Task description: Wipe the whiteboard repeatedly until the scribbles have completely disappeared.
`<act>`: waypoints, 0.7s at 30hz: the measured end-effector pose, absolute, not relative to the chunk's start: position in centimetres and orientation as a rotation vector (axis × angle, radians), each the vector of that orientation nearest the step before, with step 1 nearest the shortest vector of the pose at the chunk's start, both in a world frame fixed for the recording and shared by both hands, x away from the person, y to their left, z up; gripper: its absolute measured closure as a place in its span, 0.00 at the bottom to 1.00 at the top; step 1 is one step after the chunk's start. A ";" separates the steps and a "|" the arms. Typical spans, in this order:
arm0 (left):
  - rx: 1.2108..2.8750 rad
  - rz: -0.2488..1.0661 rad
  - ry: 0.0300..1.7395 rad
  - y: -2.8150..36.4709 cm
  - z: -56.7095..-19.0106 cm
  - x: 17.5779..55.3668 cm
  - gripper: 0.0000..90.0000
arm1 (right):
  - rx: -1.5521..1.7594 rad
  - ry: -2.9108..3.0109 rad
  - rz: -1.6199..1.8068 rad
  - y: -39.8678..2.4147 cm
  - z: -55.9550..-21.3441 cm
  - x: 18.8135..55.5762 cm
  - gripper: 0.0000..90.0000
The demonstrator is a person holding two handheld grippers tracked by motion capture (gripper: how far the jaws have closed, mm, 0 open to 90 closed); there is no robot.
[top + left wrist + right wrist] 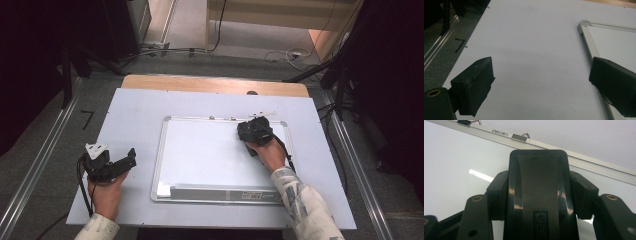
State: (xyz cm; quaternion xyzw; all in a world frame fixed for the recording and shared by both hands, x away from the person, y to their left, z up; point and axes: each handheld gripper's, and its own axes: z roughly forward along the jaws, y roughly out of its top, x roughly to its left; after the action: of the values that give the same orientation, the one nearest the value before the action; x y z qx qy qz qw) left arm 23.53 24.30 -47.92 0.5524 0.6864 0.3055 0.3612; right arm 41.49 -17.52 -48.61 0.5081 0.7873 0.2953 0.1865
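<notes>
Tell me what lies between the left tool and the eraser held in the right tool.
In the high view, between the left tool and the black eraser lie bare table sheet and the blank whiteboard; nothing else is on that stretch.

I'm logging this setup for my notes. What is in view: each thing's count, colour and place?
whiteboard: one, white with silver frame, centre of the table.
board eraser: one, black, clamped in the right claw over the whiteboard's far right part.
hanging clips: two, metal, on the whiteboard's far frame edge.
table: one, pale grey top.
left claw: one, black, open, over the table left of the whiteboard.
right claw: one, black, shut on the eraser.
</notes>
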 end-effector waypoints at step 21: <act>1.420 0.787 1.769 24.3 -47.9 23.5 0.07 | 1.467 2.150 0.851 -19.4 -47.1 40.6 0.43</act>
State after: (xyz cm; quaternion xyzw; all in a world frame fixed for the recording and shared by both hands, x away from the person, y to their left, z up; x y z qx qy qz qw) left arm 23.51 24.34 -47.94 0.5515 0.6868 0.3055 0.3619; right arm 40.57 -19.42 -47.12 0.5249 0.7691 0.3046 0.2003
